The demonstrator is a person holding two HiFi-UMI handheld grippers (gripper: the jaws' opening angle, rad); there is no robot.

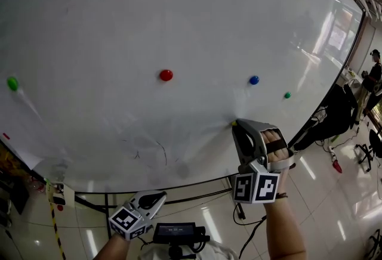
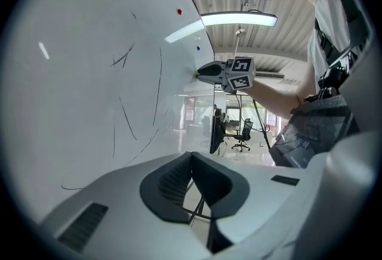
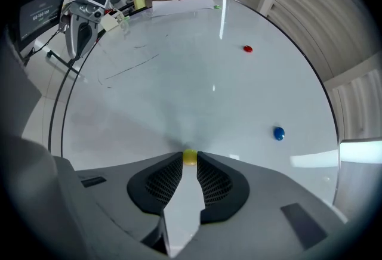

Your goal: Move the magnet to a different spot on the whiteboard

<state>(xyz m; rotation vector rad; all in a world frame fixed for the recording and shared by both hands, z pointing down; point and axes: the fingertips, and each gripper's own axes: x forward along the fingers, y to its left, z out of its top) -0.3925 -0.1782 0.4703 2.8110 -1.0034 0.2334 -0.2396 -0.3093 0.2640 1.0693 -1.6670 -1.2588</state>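
Whiteboard [image 1: 119, 26]: yellow magnet [image 3: 189, 158] pinched between right gripper [image 3: 190, 155] jaws' tips; left gripper [image 2: 191, 155] jaws together.

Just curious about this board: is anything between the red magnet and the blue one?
Nothing. In the head view the whiteboard between the red magnet and the blue magnet is bare white surface; the right gripper view shows the same.

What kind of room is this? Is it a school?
Probably an office or workroom, though I can't rule out a school. There's a big whiteboard with a red magnet on it, a swivel chair on a shiny floor, and a long ceiling light.
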